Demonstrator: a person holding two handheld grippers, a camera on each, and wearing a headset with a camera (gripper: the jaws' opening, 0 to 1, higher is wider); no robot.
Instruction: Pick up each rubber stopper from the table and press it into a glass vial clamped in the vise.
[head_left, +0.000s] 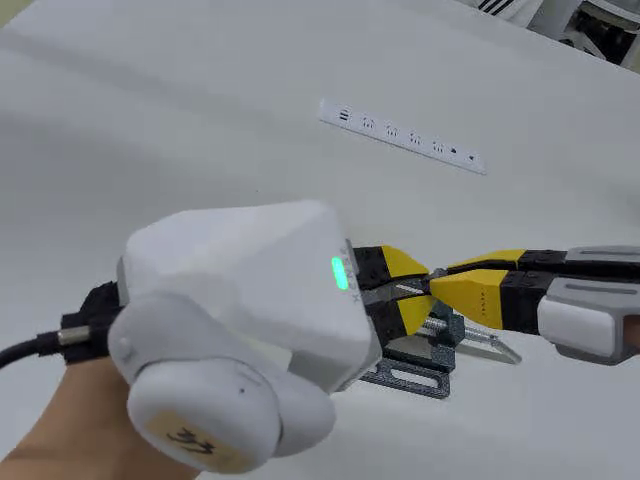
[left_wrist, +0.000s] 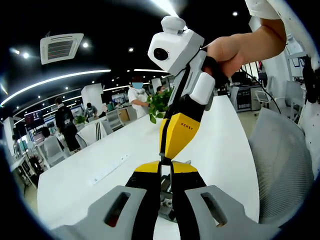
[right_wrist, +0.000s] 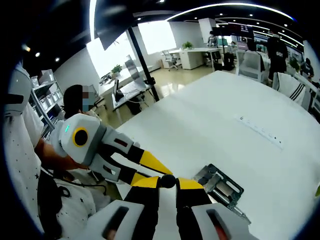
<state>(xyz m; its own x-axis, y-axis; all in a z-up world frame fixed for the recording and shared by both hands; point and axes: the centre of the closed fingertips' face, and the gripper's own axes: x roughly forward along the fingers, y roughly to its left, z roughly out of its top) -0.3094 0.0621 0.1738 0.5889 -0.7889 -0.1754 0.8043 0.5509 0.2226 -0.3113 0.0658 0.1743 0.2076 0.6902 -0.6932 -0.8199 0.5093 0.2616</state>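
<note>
– Now, head view: report the position of the tongs.

– The left gripper (head_left: 420, 292) occupies the lower left of the frame, held by the left hand (head_left: 70, 430), with a green lamp lit on its white body. Its yellow jaws point toward the right edge and stand a narrow gap apart. The right gripper (head_left: 440, 283) enters from the right edge. Its yellow jaws converge almost to a point, and that point meets the gap of the left jaws. The vise (head_left: 425, 368) lies on the white table (head_left: 200, 120) directly under this meeting point. A power strip (head_left: 400, 135) lies well apart, at upper centre.

– Left gripper view?

– The left gripper (left_wrist: 165, 167) rises from bottom centre, its jaws separated by a thin slot. The right gripper (left_wrist: 163, 156) descends from the upper right, held by the right hand (left_wrist: 227, 52), and its yellow tip touches the top of that slot. Part of the vise (left_wrist: 167, 207) shows through the slot. No held item can be made out from this view.

– Right gripper view, and location of the task item?

– The right gripper (right_wrist: 168, 184) rises from bottom centre, jaws nearly closed. A dark round rubber stopper (right_wrist: 168, 180) sits at its tips. The left gripper (right_wrist: 159, 179) reaches in from the left, and its tips touch the same stopper. Which pair actually clamps it cannot be determined. The vise (right_wrist: 222, 187) lies just right of the jaws, and the power strip (right_wrist: 260, 132) lies farther off at right centre.
</note>
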